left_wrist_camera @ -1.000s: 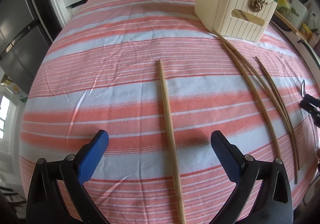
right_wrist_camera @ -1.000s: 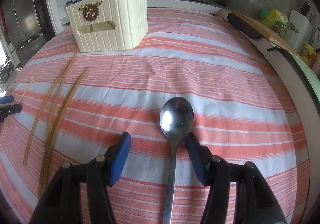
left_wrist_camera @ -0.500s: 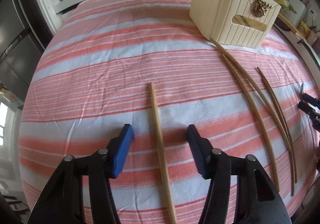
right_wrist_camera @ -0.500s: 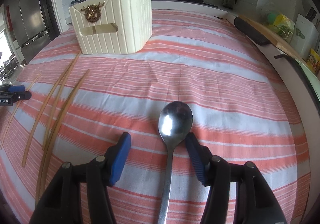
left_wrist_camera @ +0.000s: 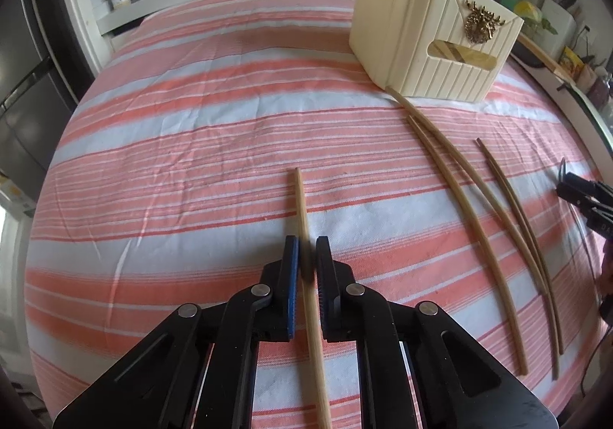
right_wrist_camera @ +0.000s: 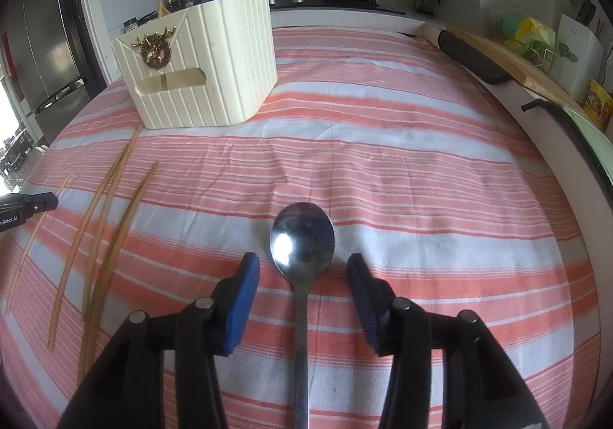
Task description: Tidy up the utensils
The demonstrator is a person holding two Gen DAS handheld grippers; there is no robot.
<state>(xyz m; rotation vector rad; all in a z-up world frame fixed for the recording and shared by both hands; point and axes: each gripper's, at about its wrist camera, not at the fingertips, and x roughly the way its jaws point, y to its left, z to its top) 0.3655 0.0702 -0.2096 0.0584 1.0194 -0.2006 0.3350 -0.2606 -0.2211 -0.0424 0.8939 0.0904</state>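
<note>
Left wrist view shows the left gripper [left_wrist_camera: 305, 256] newly clenched on the chopstick [left_wrist_camera: 302, 210] pointing to 12 o'clock, ready for lifting toward the holder [left_wrist_camera: 429, 41] at 1 o'clock, while the right gripper [right_wrist_camera: 302, 272], closing, straddles the spoon [right_wrist_camera: 301, 237] ungrasped.

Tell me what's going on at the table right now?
A person is sorting utensils with two handheld grippers. The left gripper has just closed its jaws on a single chopstick lying on the striped cloth. The right gripper has its jaws closing around a metal spoon, not yet gripping. Three more chopsticks lie near the cream holder.
</note>
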